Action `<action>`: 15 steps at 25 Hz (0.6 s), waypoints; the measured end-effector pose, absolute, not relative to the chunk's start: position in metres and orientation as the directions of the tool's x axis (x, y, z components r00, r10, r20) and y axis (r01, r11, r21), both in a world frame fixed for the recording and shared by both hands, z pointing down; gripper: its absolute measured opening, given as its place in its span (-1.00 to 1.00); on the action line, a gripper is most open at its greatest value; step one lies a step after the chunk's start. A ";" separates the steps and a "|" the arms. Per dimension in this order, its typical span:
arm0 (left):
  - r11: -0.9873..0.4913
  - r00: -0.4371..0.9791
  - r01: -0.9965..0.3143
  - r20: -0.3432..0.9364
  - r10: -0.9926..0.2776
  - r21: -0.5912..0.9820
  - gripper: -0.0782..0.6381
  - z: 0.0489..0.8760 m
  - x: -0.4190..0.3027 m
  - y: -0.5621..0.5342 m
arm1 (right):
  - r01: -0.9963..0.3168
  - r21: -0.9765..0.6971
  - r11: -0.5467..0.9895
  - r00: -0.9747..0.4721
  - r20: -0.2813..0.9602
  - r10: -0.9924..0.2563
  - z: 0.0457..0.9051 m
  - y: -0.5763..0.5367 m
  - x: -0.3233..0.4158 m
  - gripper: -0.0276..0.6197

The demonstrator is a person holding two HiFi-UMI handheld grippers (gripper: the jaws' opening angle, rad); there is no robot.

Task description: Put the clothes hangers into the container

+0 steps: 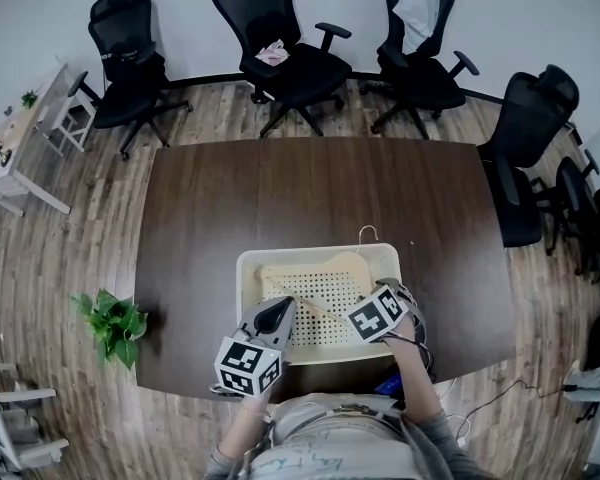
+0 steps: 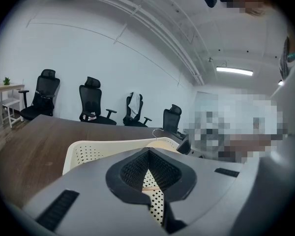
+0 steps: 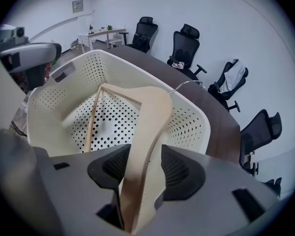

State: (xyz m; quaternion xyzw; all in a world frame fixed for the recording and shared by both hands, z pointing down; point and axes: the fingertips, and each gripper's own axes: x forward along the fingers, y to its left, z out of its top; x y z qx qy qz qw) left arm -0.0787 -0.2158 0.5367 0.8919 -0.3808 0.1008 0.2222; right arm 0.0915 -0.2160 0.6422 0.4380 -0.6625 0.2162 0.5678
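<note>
A pale wooden clothes hanger (image 1: 315, 266) lies in the cream perforated container (image 1: 248, 268) near the table's front edge, its metal hook (image 1: 368, 233) over the far rim. In the right gripper view, one arm of the hanger (image 3: 147, 127) runs up between the jaws of my right gripper (image 3: 145, 173). Those jaws stand open, with a gap beside the wood. That gripper (image 1: 354, 316) points steeply down into the container (image 3: 54, 97). My left gripper (image 1: 280, 314) hovers over the container's near left part. Its fingertips meet with nothing between them (image 2: 148, 154).
The container sits on a dark brown table (image 1: 310, 188). Several black office chairs (image 1: 280, 48) stand along the far and right sides. A potted plant (image 1: 110, 323) is on the floor at the left, and a white side table (image 1: 20, 158) stands further left.
</note>
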 end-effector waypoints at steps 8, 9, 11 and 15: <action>-0.638 0.714 -0.699 0.368 -0.596 0.324 -0.75 0.542 -0.070 -0.203 | -0.863 0.117 0.491 -0.087 0.923 -0.374 0.632 -0.215 0.087 -0.29; -0.642 0.715 -0.697 0.371 -0.592 0.320 -0.75 0.542 -0.070 -0.201 | -0.863 0.114 0.492 -0.093 0.921 -0.378 0.631 -0.215 0.086 -0.29; -0.646 0.715 -0.697 0.375 -0.590 0.312 -0.75 0.540 -0.067 -0.198 | -0.861 0.113 0.495 -0.100 0.918 -0.385 0.629 -0.216 0.085 -0.29; -0.656 0.720 -0.690 0.383 -0.578 0.307 -0.75 0.537 -0.057 -0.188 | -0.865 0.108 0.490 -0.112 0.910 -0.398 0.626 -0.213 0.088 -0.29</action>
